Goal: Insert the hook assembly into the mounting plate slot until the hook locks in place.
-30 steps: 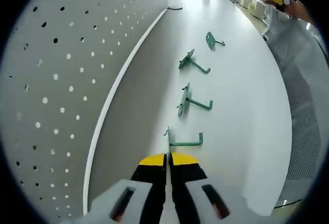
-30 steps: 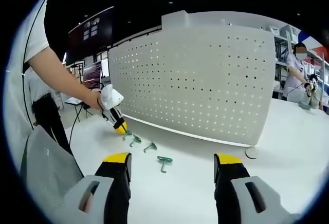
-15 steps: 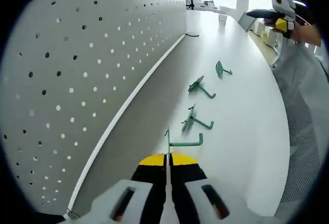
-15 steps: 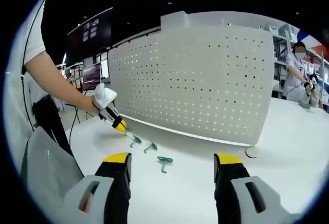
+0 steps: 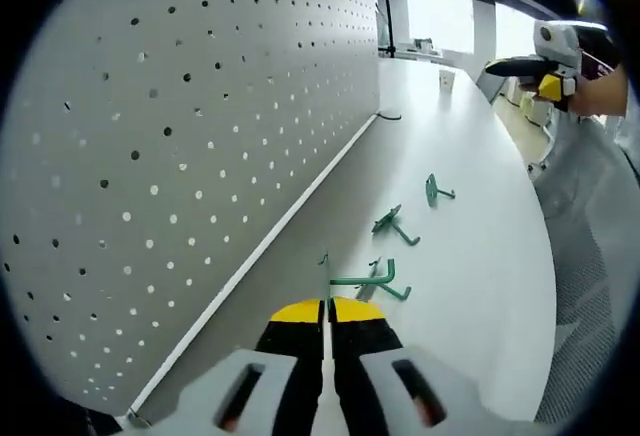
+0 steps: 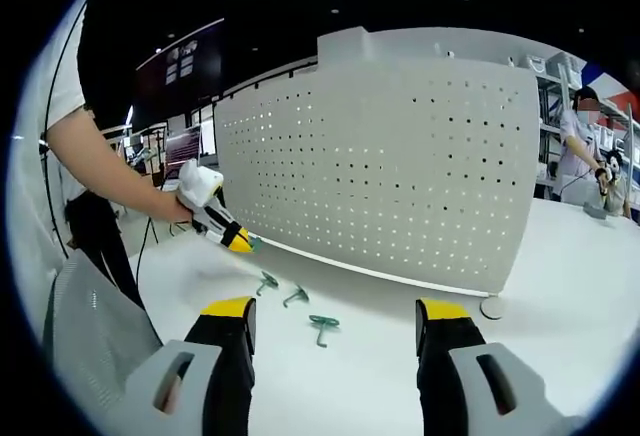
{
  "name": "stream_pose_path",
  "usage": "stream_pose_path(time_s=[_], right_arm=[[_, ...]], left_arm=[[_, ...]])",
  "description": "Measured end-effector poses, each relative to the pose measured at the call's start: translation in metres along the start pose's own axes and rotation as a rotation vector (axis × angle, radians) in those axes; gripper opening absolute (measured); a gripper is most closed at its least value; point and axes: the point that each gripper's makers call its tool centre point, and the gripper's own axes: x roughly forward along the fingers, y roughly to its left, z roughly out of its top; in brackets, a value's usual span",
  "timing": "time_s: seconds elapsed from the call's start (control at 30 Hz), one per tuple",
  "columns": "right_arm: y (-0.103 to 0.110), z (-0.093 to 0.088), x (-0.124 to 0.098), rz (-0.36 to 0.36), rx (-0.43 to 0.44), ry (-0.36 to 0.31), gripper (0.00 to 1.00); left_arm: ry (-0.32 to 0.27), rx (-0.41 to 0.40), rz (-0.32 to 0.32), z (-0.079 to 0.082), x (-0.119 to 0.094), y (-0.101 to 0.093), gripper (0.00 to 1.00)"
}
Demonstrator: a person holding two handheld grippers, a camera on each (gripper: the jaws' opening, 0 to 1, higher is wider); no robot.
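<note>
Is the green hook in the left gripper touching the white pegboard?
Apart. In the left gripper view, the hook in the closed left gripper has table visible between it and the pegboard.

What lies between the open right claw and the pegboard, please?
In the right gripper view, three green hooks lie on the white table between the right claw and the pegboard; the left claw holds a fourth.

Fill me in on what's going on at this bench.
A person is working with two handheld grippers at a white pegboard. The left gripper is shut on a green hook, held above the table near the board's lower edge. Three more green hooks lie on the table. The right gripper is open and holds nothing. No hook is mounted in the board yet.
</note>
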Motion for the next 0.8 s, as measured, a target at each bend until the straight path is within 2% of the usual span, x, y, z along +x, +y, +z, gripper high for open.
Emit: stream_pose_path(time_s=[0.47, 0.57, 0.8], right_arm=[[0.002, 0.006, -0.001, 0.004, 0.007, -0.021, 0.62], [0.003, 0.009, -0.002, 0.005, 0.018, -0.031, 0.62], [0.005, 0.015, -0.002, 0.011, 0.026, -0.047, 0.62]], left_arm=[[-0.169, -0.031, 0.034, 0.046, -0.015, -0.009, 0.01], [-0.207, -0.059, 0.036, 0.054, -0.018, -0.012, 0.01], [-0.285, -0.066, 0.047, 0.072, -0.029, -0.020, 0.01]])
